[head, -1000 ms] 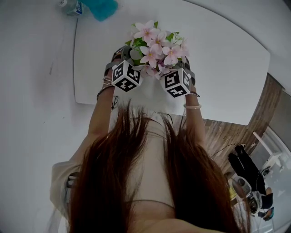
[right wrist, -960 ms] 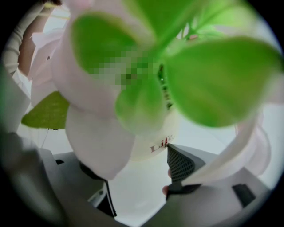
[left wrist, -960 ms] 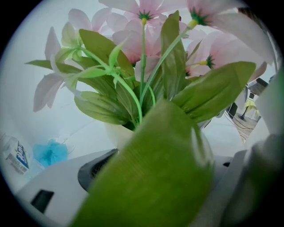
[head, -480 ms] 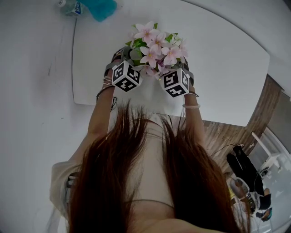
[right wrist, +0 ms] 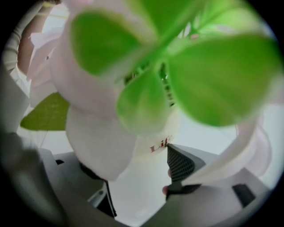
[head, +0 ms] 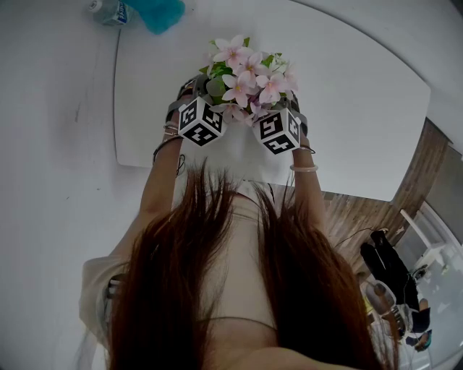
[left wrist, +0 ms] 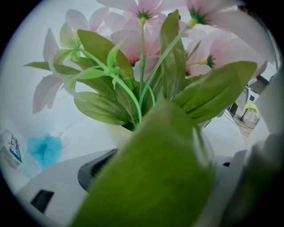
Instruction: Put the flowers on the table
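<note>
1. Right gripper fingers clamp the white pot; left gripper fingers flank it, contact hidden by a leaf.
2. Flowers sit upper centre over the bench; likely light, top-heavy, soft-petalled; grip the stiff pot.

One bunch of pink flowers in one pale pot, at 12 o'clock. Two grippers: left gripper, right gripper. One white bench. At 11 o'clock, one bottle and one teal object.
</note>
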The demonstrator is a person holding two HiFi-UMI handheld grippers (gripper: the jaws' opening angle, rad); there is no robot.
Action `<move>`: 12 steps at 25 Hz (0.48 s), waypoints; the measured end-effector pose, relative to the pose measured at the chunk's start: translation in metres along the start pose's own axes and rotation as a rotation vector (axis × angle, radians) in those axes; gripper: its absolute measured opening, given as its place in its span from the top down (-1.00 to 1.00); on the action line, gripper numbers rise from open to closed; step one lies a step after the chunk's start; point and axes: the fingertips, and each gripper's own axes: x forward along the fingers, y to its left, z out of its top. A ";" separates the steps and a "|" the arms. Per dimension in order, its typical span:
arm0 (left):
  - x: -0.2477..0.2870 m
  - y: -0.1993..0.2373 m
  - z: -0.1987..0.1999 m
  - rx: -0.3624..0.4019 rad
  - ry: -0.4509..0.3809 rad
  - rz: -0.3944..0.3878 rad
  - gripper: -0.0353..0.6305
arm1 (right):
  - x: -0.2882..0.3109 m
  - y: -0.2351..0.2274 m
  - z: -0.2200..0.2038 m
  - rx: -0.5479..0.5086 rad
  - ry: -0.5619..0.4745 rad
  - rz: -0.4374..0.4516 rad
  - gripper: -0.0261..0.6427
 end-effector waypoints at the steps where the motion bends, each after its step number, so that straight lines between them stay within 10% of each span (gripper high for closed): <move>1: 0.001 0.000 -0.001 -0.001 0.001 -0.001 -0.24 | 0.001 0.000 -0.001 0.001 0.002 0.002 -0.20; 12: 0.006 -0.003 -0.007 -0.006 0.013 -0.010 -0.24 | 0.007 0.004 -0.008 0.012 0.016 0.017 -0.19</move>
